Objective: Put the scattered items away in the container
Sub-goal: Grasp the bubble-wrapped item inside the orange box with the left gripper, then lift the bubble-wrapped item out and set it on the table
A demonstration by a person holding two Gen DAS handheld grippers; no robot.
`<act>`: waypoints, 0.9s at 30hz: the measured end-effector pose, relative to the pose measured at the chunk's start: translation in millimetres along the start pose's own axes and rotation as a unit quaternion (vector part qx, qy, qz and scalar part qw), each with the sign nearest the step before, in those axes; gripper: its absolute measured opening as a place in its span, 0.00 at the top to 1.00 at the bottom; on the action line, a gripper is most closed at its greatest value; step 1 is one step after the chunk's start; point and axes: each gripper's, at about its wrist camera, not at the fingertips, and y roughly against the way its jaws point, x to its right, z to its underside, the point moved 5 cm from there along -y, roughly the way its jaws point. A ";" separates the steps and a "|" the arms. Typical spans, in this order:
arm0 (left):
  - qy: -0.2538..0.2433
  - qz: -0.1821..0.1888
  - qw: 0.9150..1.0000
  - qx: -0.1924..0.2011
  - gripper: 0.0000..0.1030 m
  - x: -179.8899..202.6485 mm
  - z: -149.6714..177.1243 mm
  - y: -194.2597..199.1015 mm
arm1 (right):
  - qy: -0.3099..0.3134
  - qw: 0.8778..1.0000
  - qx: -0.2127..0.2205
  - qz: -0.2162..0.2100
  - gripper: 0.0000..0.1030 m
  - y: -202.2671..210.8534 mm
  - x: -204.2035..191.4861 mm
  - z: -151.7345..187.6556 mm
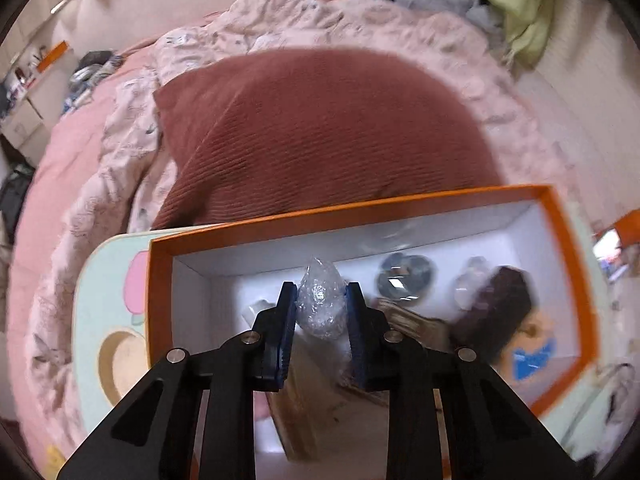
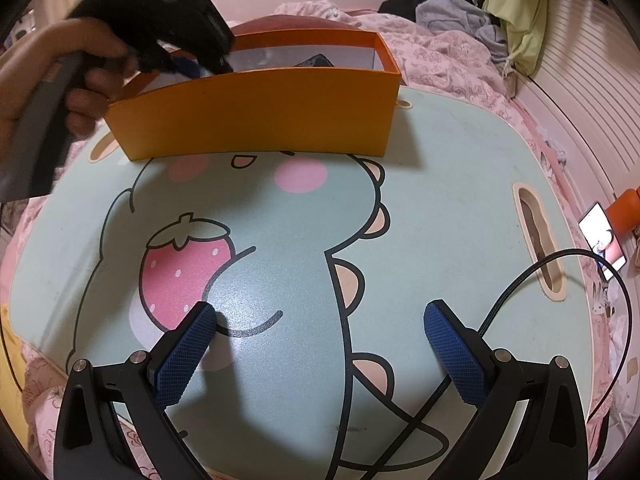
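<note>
Landmark: we place everything against the orange box (image 1: 568,248), which stands at the far edge of the cartoon lap table (image 2: 440,184) on the bed.
Held item: a crumpled clear plastic wrapper (image 1: 322,304), pinched between the blue pads of the left gripper (image 1: 321,322) and poised above the box's open top, toward its left half.
Wrapper axis: we see it standing upright in the pinch, its tip pointing away from the camera and its lower end trailing below the pads.
Already in the box: a round dark disc (image 1: 404,280) and a dark brown block (image 1: 496,312) lie to the right of the wrapper; other pieces are too blurred for us to name.
Left gripper: clenched narrowly on the wrapper, tilted steeply down into the box.
Right gripper (image 2: 320,354): jaws spread wide, nothing between them, hovering over bare table on the box's near side, well apart from it.
Nearer hand: the left, by far.
Next, as we judge: release over the box.
</note>
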 end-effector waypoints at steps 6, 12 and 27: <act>-0.007 0.085 0.993 0.081 0.75 15.3 17.6 87.3 | 0.000 1.000 0.000 0.000 0.00 -1.6 2.3 -0.2; 0.000 0.140 0.987 0.080 0.75 26.5 90.0 111.4 | 0.001 1.000 0.000 -0.001 0.00 -2.0 1.9 -1.1; 0.058 0.127 0.986 0.088 0.70 11.7 181.8 69.6 | 0.000 1.000 0.000 0.001 0.00 -1.9 0.4 -1.3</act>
